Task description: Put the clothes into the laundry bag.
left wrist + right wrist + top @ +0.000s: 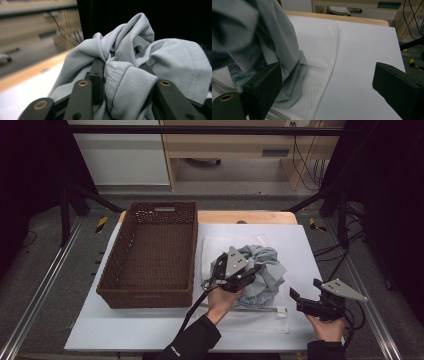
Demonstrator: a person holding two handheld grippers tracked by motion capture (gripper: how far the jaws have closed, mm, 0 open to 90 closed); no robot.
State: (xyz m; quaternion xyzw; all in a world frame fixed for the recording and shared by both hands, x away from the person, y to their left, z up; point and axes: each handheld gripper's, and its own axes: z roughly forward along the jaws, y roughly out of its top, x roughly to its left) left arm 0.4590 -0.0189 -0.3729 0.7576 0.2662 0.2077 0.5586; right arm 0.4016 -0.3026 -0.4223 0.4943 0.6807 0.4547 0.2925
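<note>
High view has your left gripper (239, 270) down on the crumpled grey garment (265, 270), which sits bunched on a white mesh laundry bag (260, 317) lying flat on the counter (150, 330), right of the brown wicker basket (150, 255). From the left gripper view, the jaws are partly spread with a thick fold of the grey knit (130, 82) packed between them; the cloth touches the inner faces, but you don't look to be pinching it hard, so I'd call that loose rather than a real grip.

Your right gripper (300, 300) is parked just off the bag's right edge, jaws wide and holding nothing. In the right gripper view one jaw sits right beside the garment's draped edge (292, 75), the other out over bare counter.

My read: you're at the grab-the-garment step, and the basket is empty, so nothing's been moved over yet. Whether it's headed for the bag or the basket, I can't tell. Next move needs the left jaws squeezed firmly on that fold before you lift, otherwise the bundle will probably slip out. The right one could pin the mesh so it doesn't come along.
</note>
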